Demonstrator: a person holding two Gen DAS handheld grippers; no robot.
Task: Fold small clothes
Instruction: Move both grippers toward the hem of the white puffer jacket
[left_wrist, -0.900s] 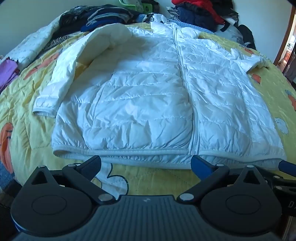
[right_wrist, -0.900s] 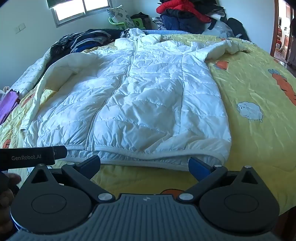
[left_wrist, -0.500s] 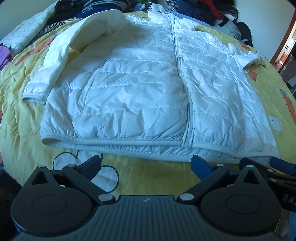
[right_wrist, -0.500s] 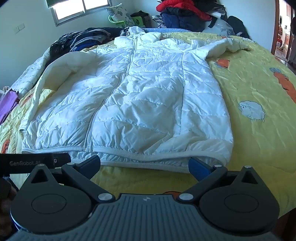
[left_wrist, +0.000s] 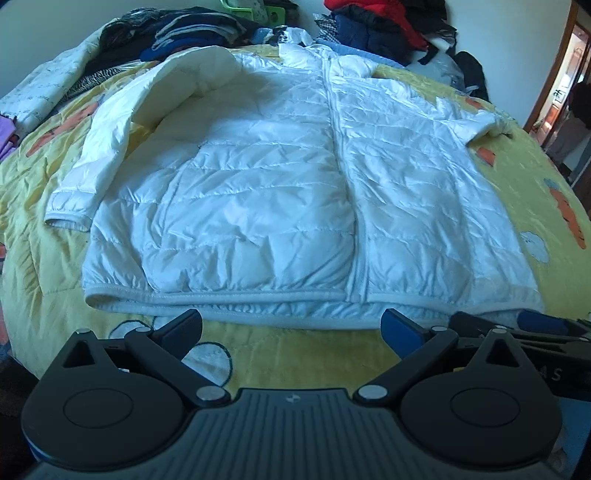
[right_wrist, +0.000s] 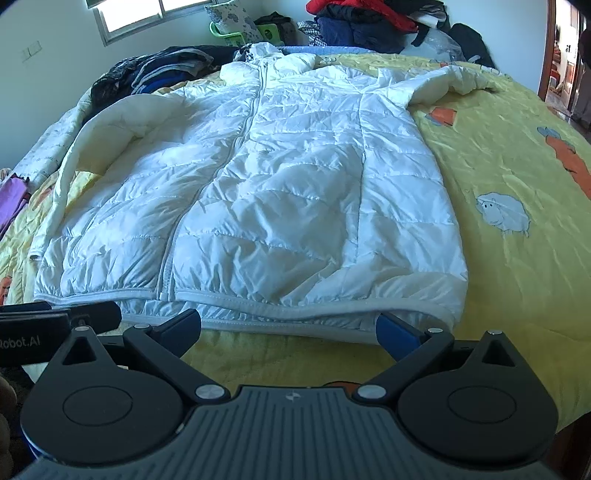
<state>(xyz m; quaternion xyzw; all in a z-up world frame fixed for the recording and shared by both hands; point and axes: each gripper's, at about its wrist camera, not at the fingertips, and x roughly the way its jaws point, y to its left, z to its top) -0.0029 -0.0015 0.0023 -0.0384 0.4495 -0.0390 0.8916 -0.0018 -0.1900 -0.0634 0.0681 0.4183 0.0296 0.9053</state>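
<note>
- Jacket, white quilted puffer, lies flat and front-up on yellow quilt; zipper closed along the centre.
- Long axis runs straight away from both cameras: hem nearest the grippers, collar/hood at the far end by the clothes pile.
- Sleeves: the one on the left of the frames angles back toward the hem side, cuff resting on the quilt beside the body; the other splays outward near the collar end.
- Left gripper: fingers spread wide, holding nothing, just short of the hem's left-to-middle stretch.
- Right gripper: fingers also spread wide and empty, at the hem's right stretch; right fingertip sits at the hem edge, contact unclear.
- Each gripper shows at the edge of the other's view; the two sit side by side along the hem.
- Window on the far wall, doorway far right.
</note>
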